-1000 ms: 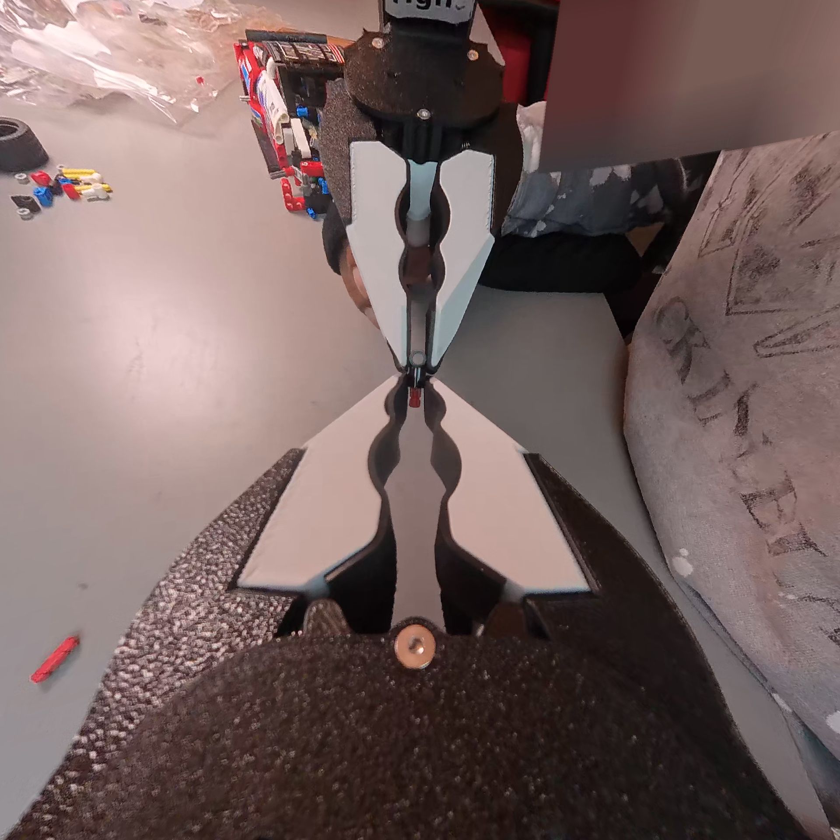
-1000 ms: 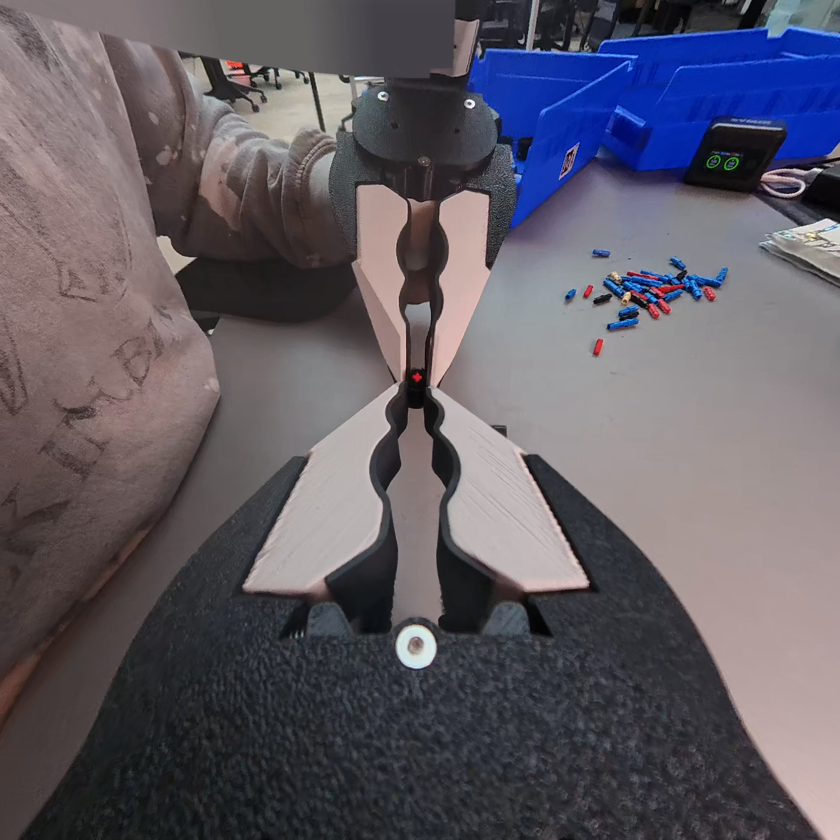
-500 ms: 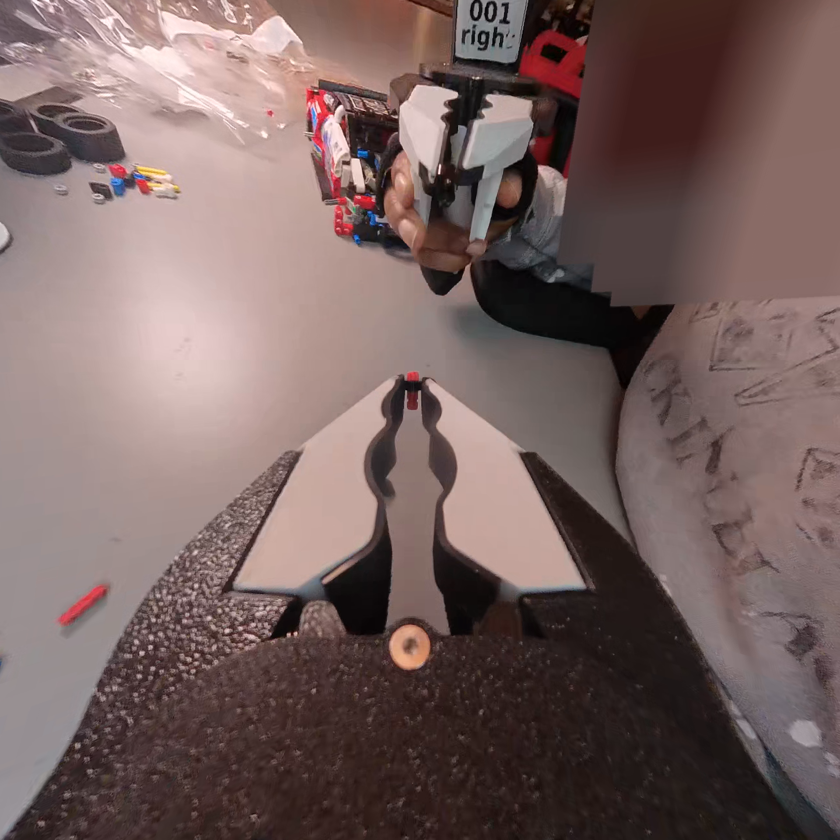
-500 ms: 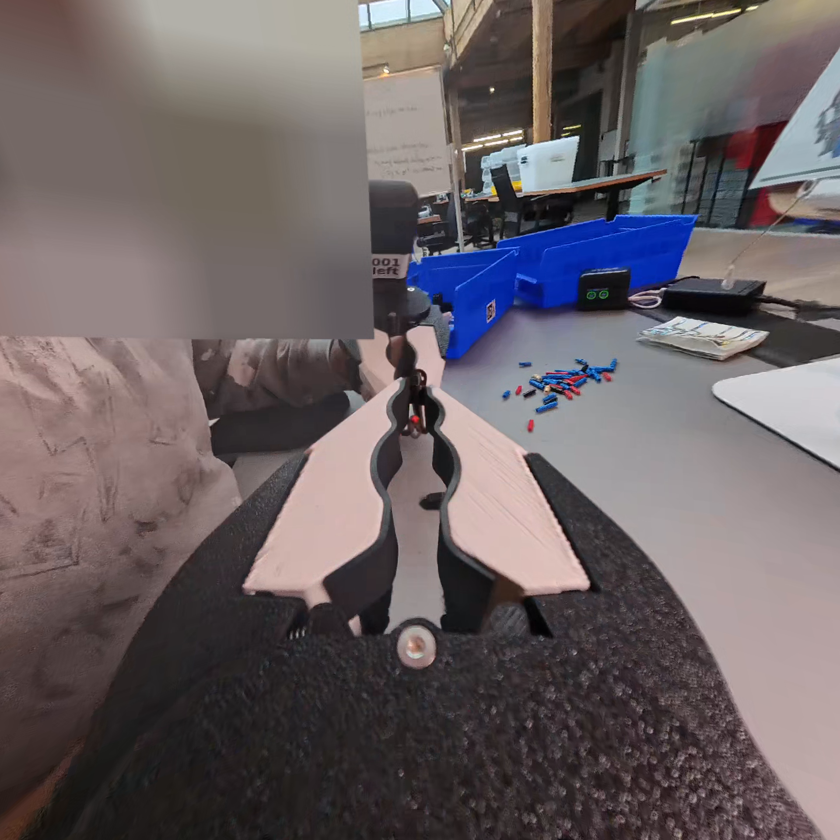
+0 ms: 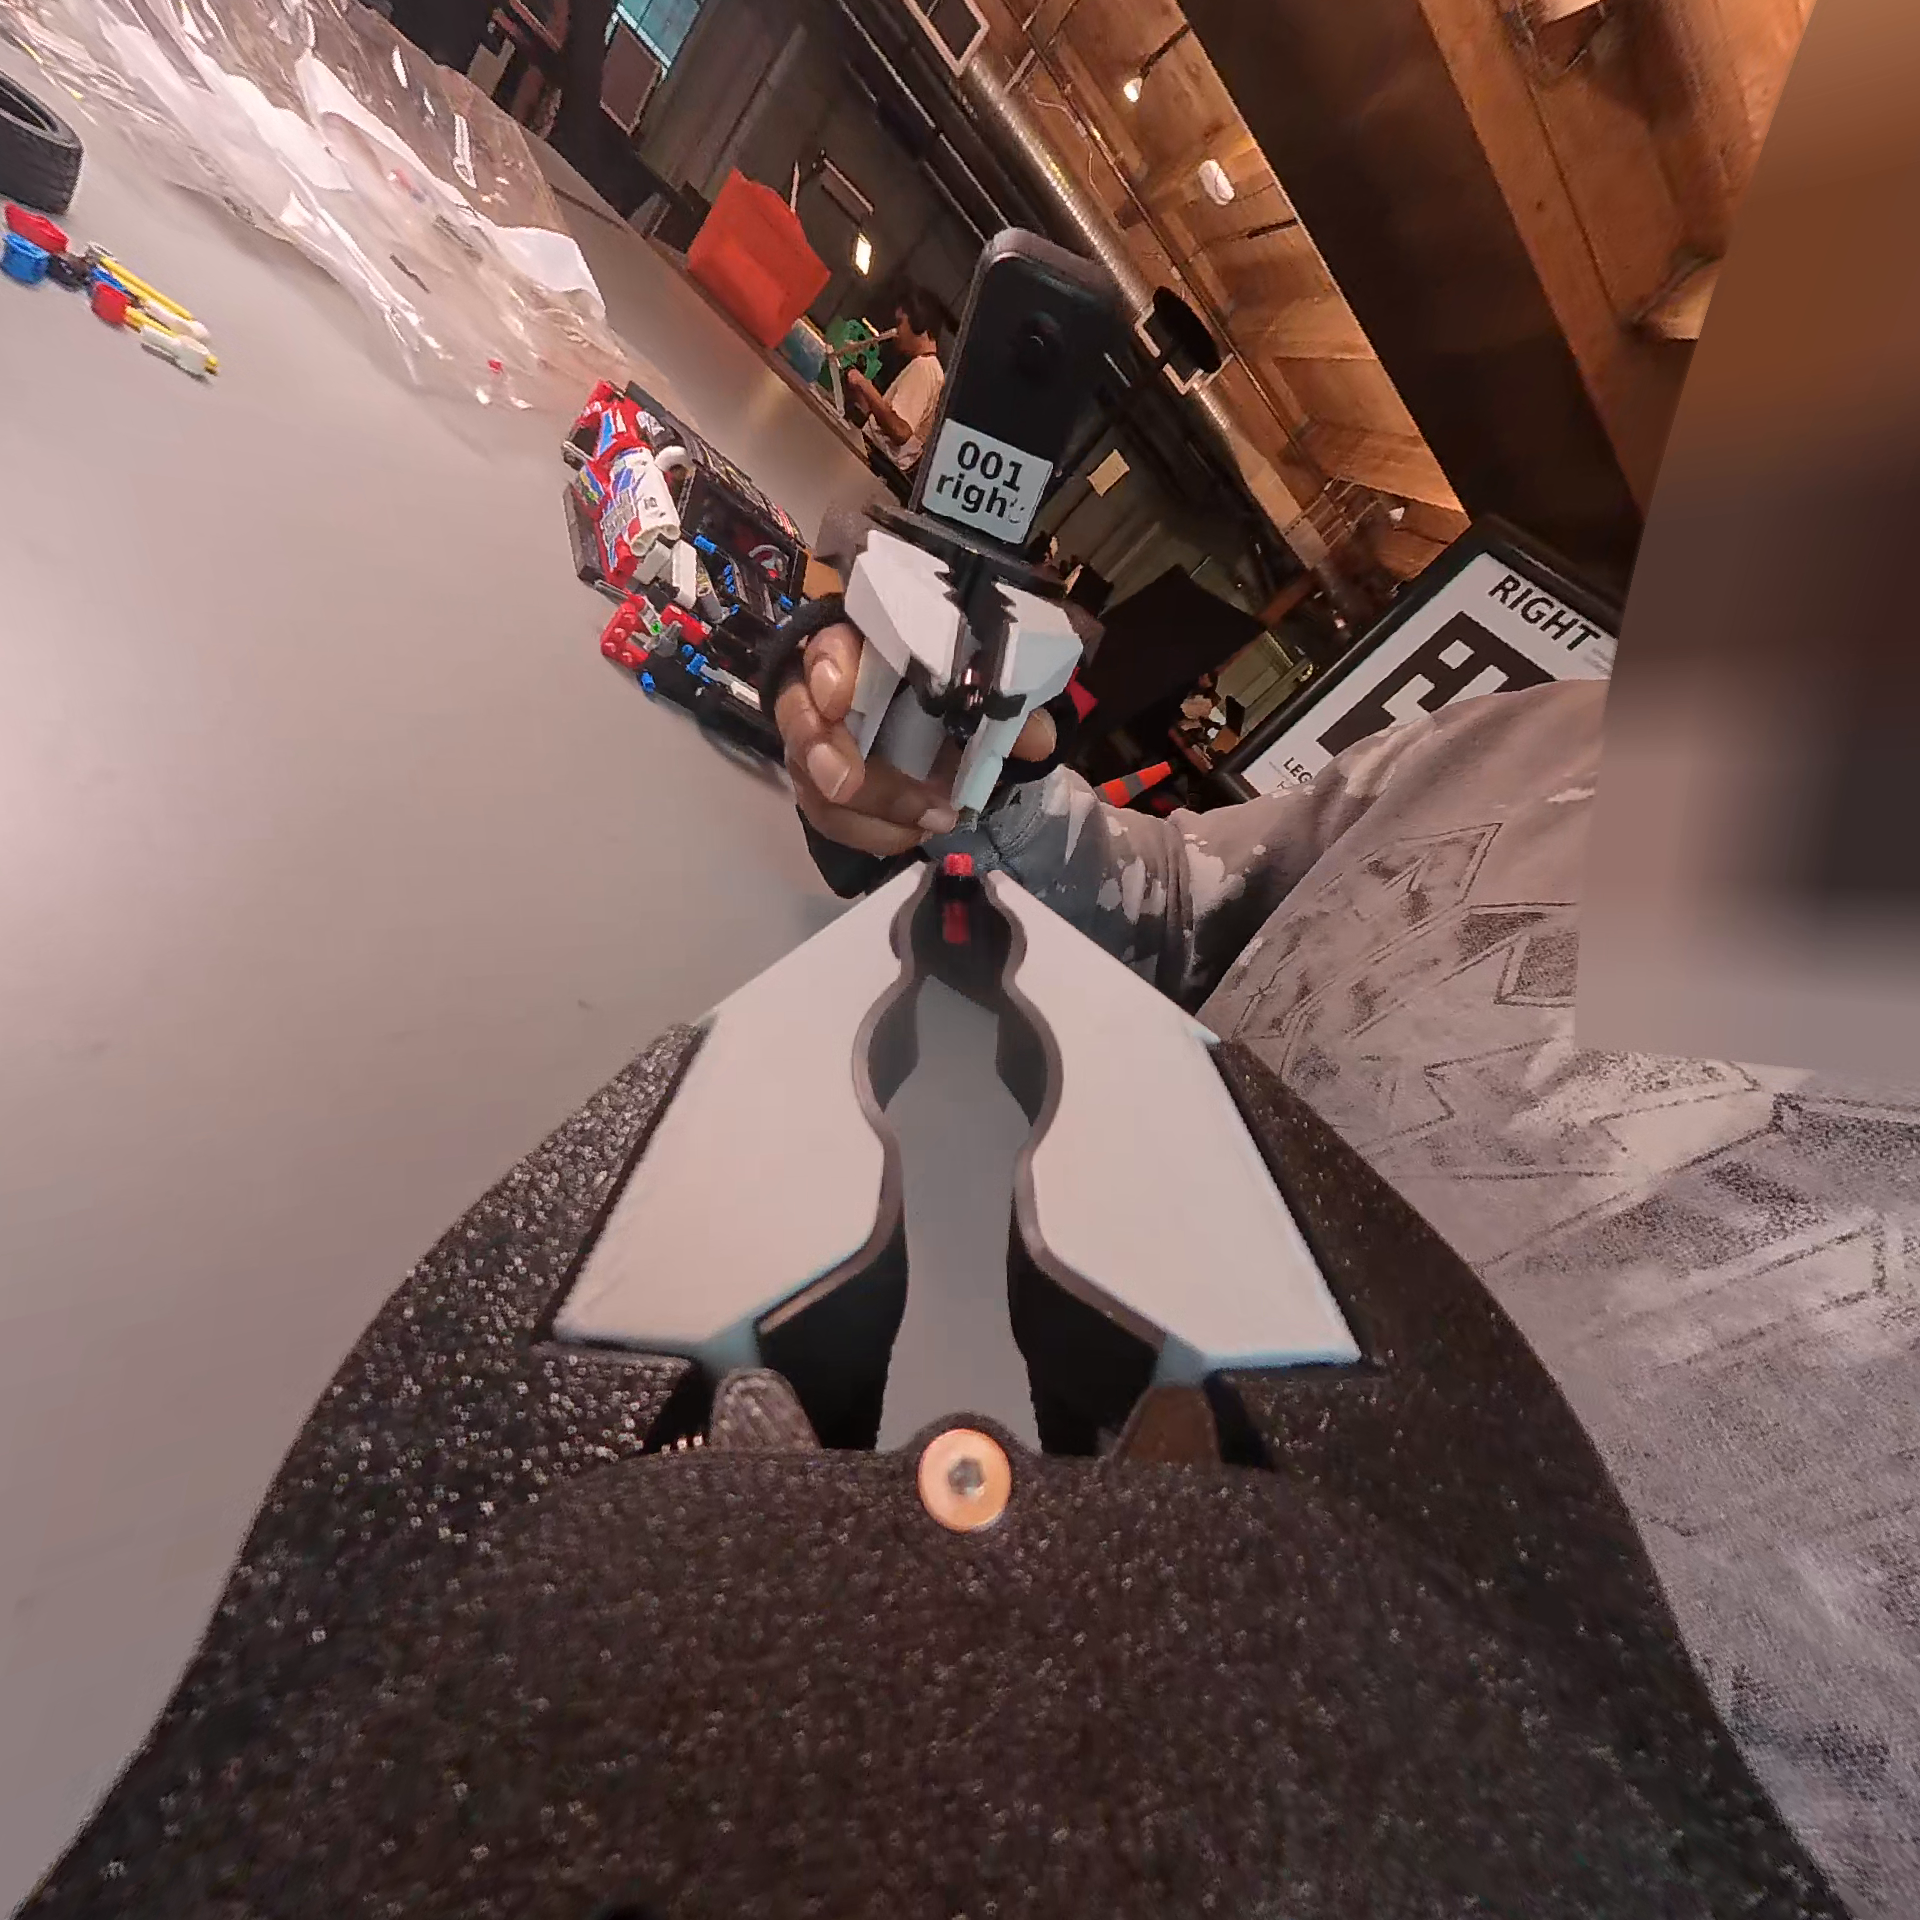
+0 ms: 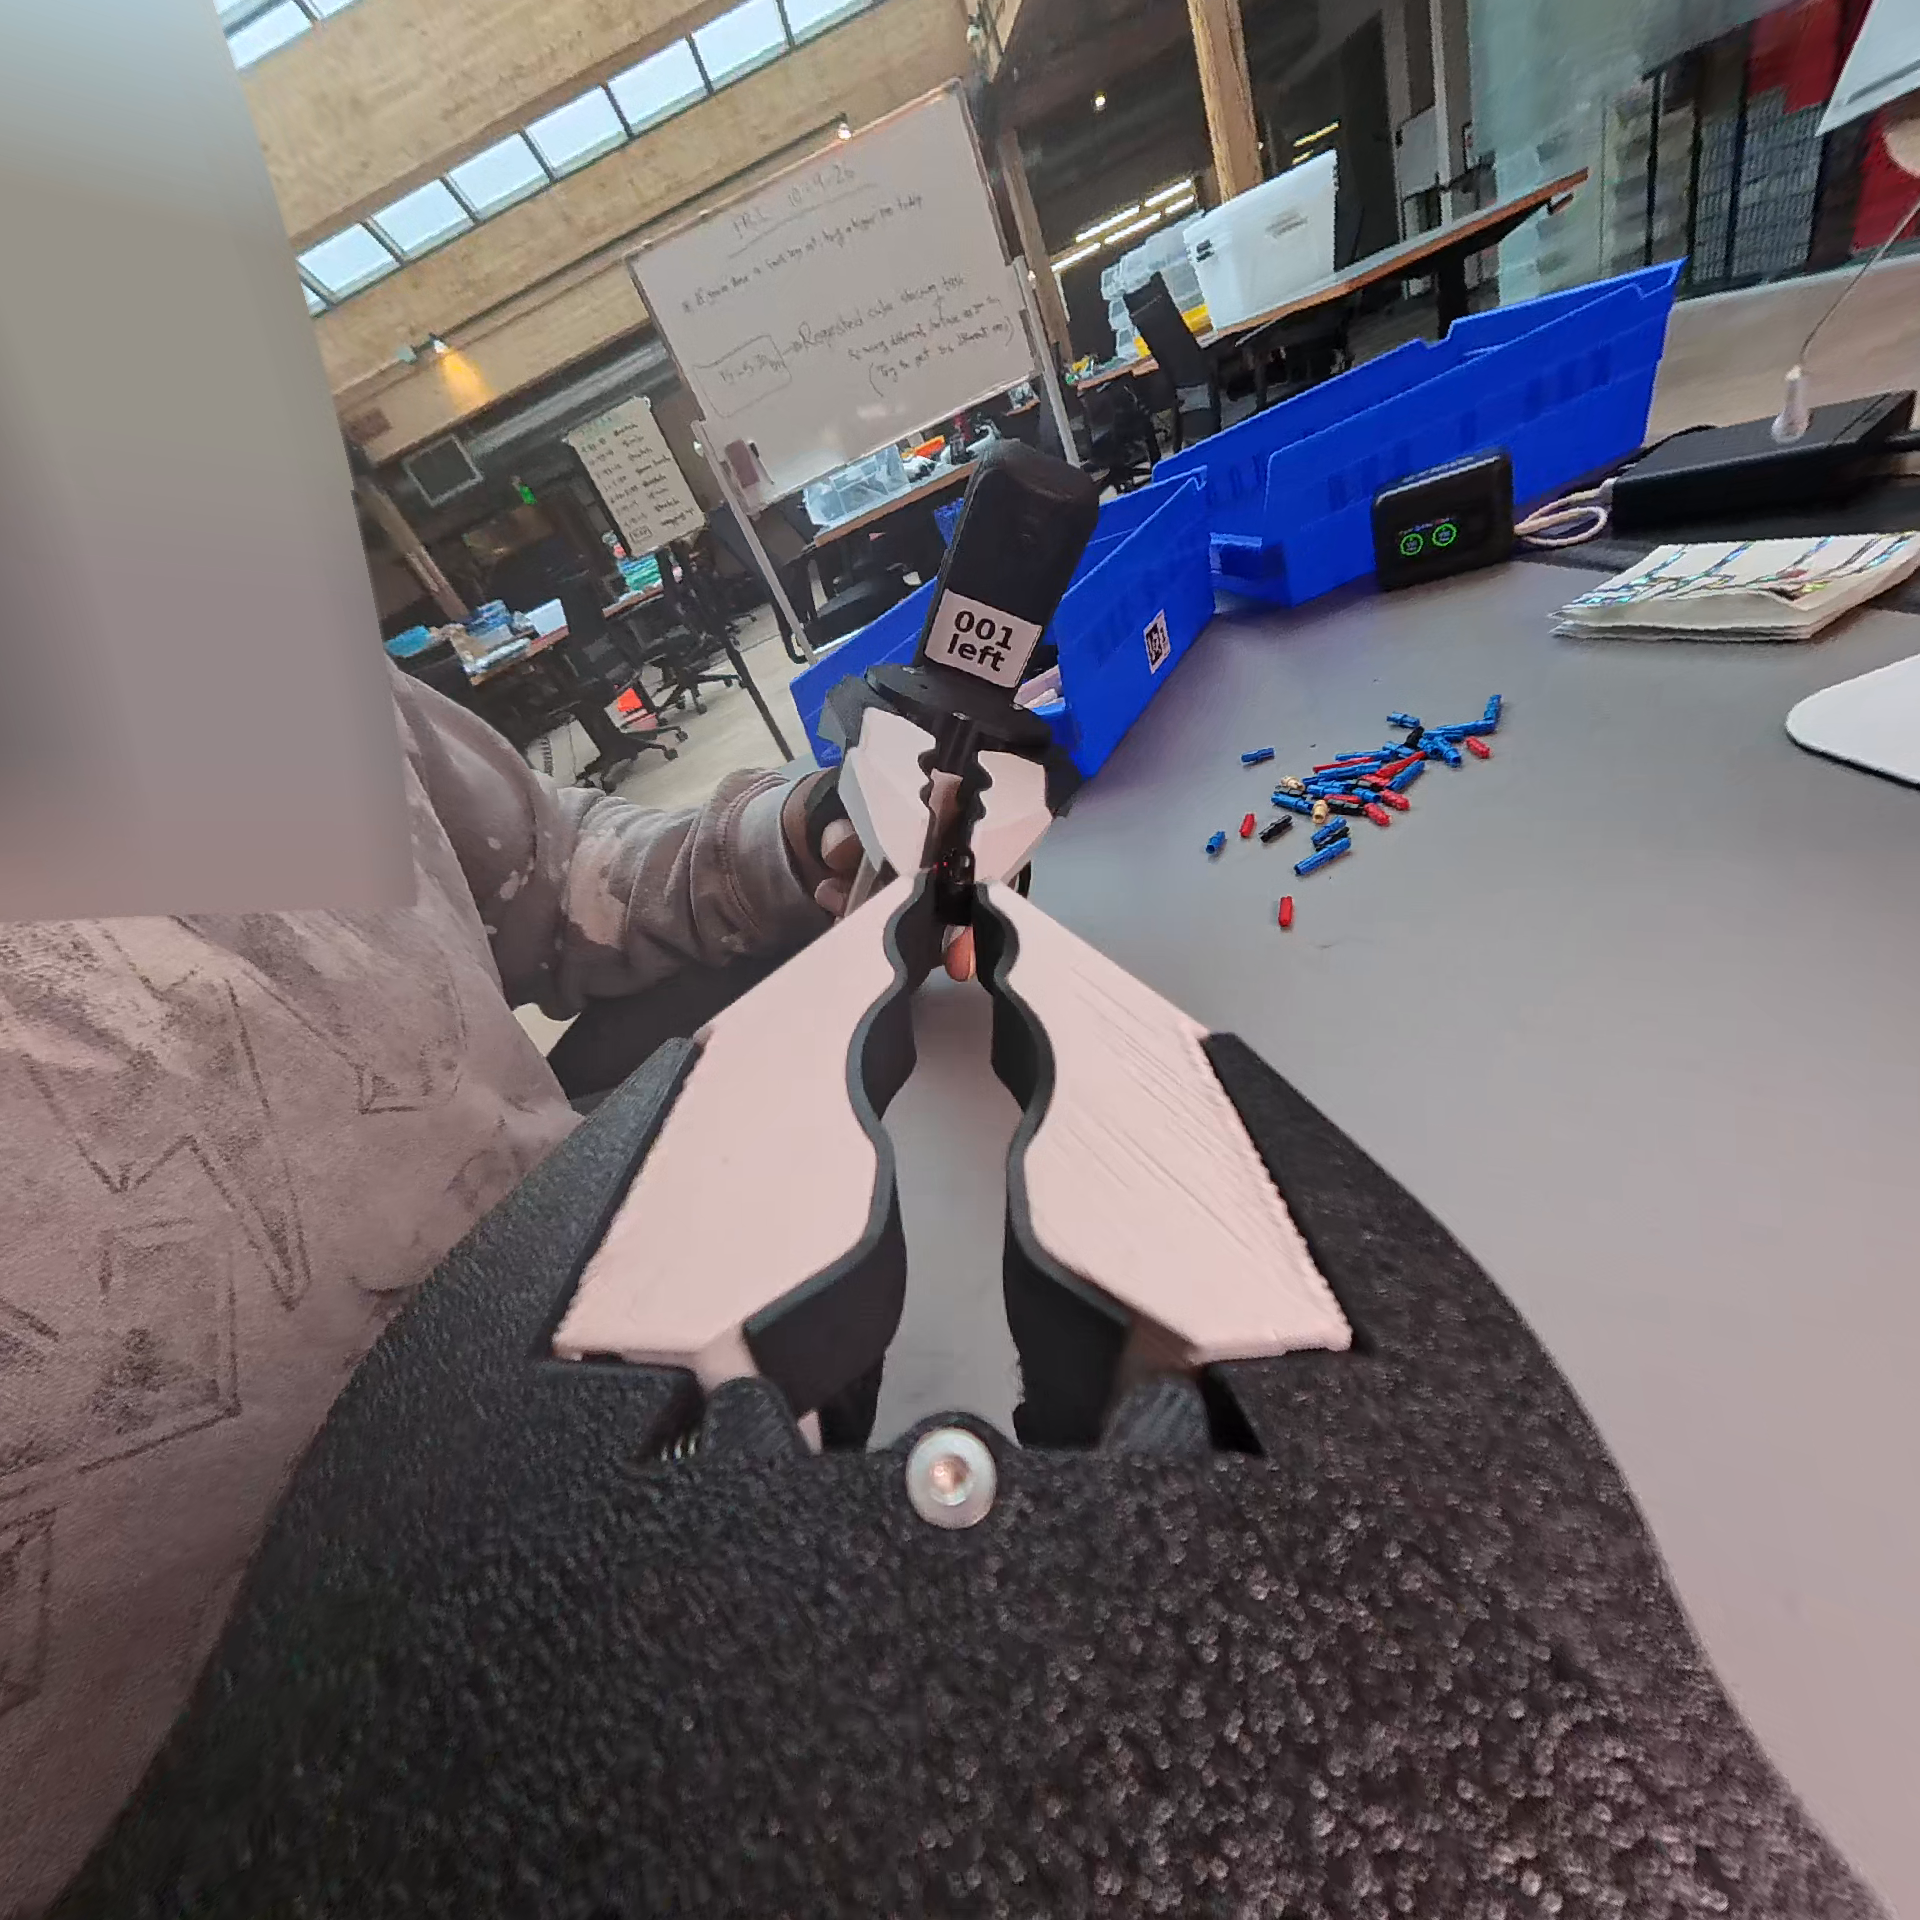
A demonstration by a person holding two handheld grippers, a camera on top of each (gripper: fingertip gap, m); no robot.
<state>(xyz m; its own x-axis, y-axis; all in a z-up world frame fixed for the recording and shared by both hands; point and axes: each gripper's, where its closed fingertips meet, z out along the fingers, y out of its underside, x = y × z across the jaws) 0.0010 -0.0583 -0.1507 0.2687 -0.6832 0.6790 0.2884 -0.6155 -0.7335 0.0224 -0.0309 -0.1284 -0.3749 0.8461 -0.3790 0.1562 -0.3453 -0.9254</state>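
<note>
In the left wrist view my left gripper (image 5: 954,883) is shut on a small red pin (image 5: 952,918) with a dark part around it, held above the grey table (image 5: 312,831). The right gripper (image 5: 966,800) is farther off, in a person's hand, pointing back at me. In the right wrist view my right gripper (image 6: 954,888) is shut on a small black piece (image 6: 954,900). The left gripper (image 6: 940,831) faces it a short way off, apart from it. A person's grey sleeve (image 6: 623,862) lies behind.
A red toy truck model (image 5: 665,551), clear plastic bags (image 5: 364,177), a tyre (image 5: 31,156) and loose pieces (image 5: 114,301) lie on the left side. A pile of blue and red pins (image 6: 1361,769), blue bins (image 6: 1455,416), a small black device (image 6: 1439,530) and a booklet (image 6: 1745,597) are on the right. The gap from one gripper's tips to the other's is roughly 5 cm.
The two grippers were tip to tip a second ago. They have drawn apart and both have tilted upward, each still shut on its small piece.
</note>
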